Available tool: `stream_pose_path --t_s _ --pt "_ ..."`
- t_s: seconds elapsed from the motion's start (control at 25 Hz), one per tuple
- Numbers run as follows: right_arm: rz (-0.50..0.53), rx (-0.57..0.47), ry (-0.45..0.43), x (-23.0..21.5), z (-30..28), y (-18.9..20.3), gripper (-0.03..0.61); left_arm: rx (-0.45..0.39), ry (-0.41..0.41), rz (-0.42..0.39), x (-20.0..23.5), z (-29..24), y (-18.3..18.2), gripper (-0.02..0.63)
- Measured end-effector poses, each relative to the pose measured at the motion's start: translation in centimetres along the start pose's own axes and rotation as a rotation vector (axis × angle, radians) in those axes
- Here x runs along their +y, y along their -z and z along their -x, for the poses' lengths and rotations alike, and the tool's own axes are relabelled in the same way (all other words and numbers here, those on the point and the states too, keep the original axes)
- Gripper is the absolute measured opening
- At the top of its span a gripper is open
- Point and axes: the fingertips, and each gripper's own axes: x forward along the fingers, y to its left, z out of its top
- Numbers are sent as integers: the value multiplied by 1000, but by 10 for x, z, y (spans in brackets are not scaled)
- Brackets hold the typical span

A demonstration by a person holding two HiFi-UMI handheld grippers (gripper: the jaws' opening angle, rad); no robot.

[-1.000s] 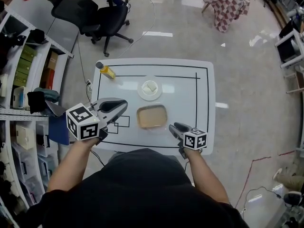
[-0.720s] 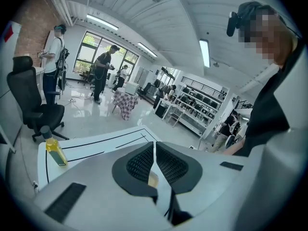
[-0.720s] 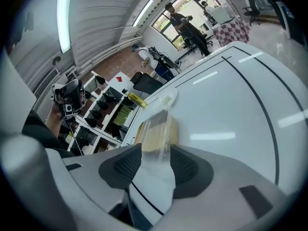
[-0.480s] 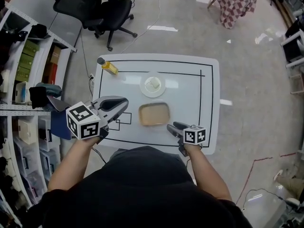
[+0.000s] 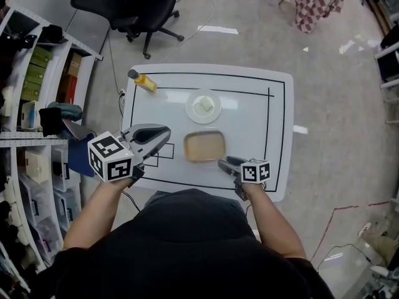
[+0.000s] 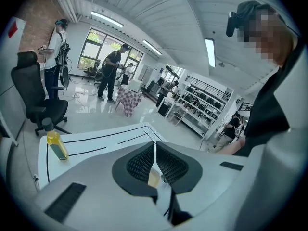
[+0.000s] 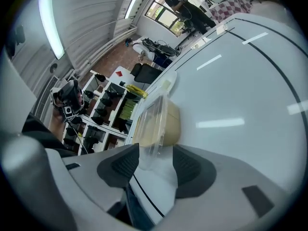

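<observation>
A clear plastic container (image 5: 204, 146) with tan contents sits at the middle of the white table (image 5: 252, 120). My right gripper (image 5: 221, 162) is at its near right corner. In the right gripper view the right gripper (image 7: 156, 165) stands open, and the container (image 7: 159, 124) has its thin rim reaching in between the jaws. My left gripper (image 5: 166, 132) hovers above the table's near left part, left of the container. In its own view the left gripper (image 6: 154, 150) has its pads together with nothing between them.
A white plate (image 5: 203, 106) with a pale piece on it lies beyond the container. A yellow bottle (image 5: 143, 81) stands at the far left corner. Shelves (image 5: 31, 73) line the left side, and an office chair (image 5: 134, 5) stands behind the table. People (image 6: 111, 76) stand farther off.
My right gripper has moved forward to the container, whose rim now reaches between its jaws. The left gripper has hardly moved. The head view has shifted slightly.
</observation>
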Motion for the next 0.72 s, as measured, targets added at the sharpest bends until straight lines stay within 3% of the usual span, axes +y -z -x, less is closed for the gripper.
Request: stream_pose_path --t_s 0.36,0.72 --pt "-62 43 -79 -4 -10 3 227 -1 -14 9 8 -5 4 31" --pt "-123 42 -128 4 -13 0 160 5 -4 29 12 -7 12 31"
